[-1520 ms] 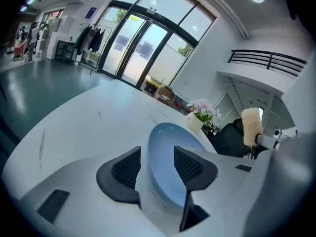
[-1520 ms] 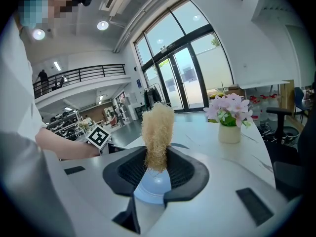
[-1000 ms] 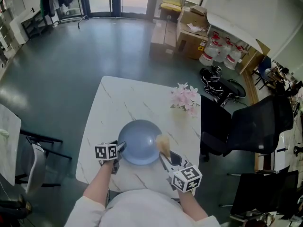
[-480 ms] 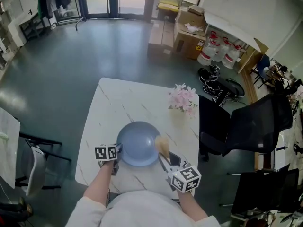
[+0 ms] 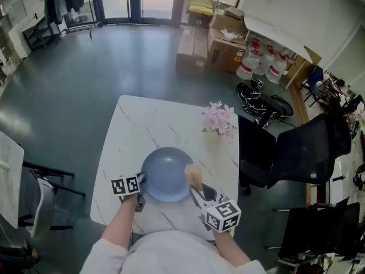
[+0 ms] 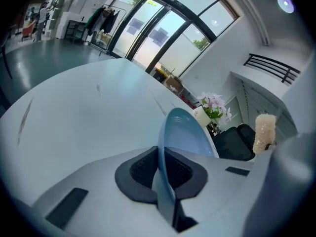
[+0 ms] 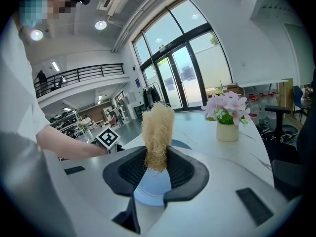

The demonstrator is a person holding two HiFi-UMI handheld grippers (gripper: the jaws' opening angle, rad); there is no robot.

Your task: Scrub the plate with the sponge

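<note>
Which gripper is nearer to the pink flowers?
Right. The right gripper, holding the sponge, is at the plate's edge on the flowers' side; the left gripper just closed on the opposite rim.

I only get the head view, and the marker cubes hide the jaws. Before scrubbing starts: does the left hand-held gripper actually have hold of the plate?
Observer: Yes. In the left gripper view, the left hand-held gripper has just been closing, and its pads pinch the blue plate at its rim.
Operator: And is the sponge secure?
Observer: The right gripper view shows the right hand-held gripper shut on the tan, fibrous sponge, which sticks out well past the pads.
</note>
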